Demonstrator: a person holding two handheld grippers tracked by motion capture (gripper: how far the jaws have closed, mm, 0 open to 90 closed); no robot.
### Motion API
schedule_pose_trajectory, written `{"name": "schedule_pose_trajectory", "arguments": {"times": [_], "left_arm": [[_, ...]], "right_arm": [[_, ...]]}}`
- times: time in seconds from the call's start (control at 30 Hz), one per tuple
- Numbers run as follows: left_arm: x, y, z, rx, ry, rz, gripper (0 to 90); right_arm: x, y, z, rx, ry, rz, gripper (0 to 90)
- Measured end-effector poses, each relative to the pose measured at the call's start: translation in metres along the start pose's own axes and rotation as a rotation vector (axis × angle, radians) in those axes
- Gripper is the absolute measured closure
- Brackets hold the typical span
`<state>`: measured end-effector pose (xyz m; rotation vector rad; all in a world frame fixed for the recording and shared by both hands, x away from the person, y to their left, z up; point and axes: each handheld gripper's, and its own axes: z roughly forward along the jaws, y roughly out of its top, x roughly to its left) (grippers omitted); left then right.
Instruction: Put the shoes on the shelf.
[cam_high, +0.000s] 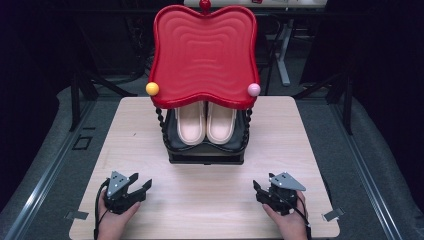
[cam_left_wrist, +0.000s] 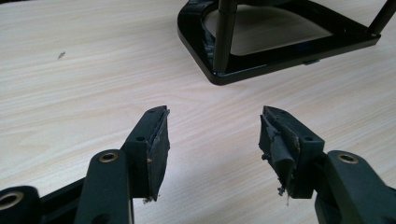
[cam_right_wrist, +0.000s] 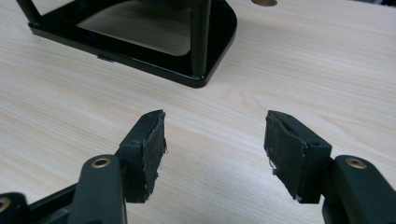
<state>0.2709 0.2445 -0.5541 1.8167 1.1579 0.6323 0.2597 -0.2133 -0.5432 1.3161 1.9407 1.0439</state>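
Observation:
A two-tier rack (cam_high: 205, 150) stands mid-table, with a red wavy top tray (cam_high: 204, 55) and a black lower shelf. A pair of pale pink slippers (cam_high: 206, 122) lies side by side on that lower shelf. My left gripper (cam_high: 140, 183) rests on the table at the front left, open and holding nothing. At the front right my right gripper (cam_high: 262, 185) is open too, with nothing between its fingers. The left gripper view has the open gripper (cam_left_wrist: 215, 126) facing the rack's black base (cam_left_wrist: 280, 51). In the right gripper view the gripper (cam_right_wrist: 215, 128) points at the base (cam_right_wrist: 140, 46).
A yellow ball (cam_high: 152, 88) and a pink ball (cam_high: 254, 89) cap the red tray's front corners. The light wooden table (cam_high: 205, 200) has bare room in front of the rack. Dark floor, rails and table legs surround it.

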Motion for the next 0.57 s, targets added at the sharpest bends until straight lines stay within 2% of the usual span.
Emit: {"name": "schedule_pose_trajectory", "arguments": {"times": [0.27,0.57], "left_arm": [[0.0,-0.0006,0.0011,0.004,-0.003,-0.001,42.6],[0.0034,-0.002,0.0028,0.006,0.0,-0.018,42.6]], "right_arm": [[-0.0072,-0.004,0.005,0.017,0.001,0.05,37.8],[-0.008,-0.0059,0.0075,0.027,0.0,0.047,37.9]]}}
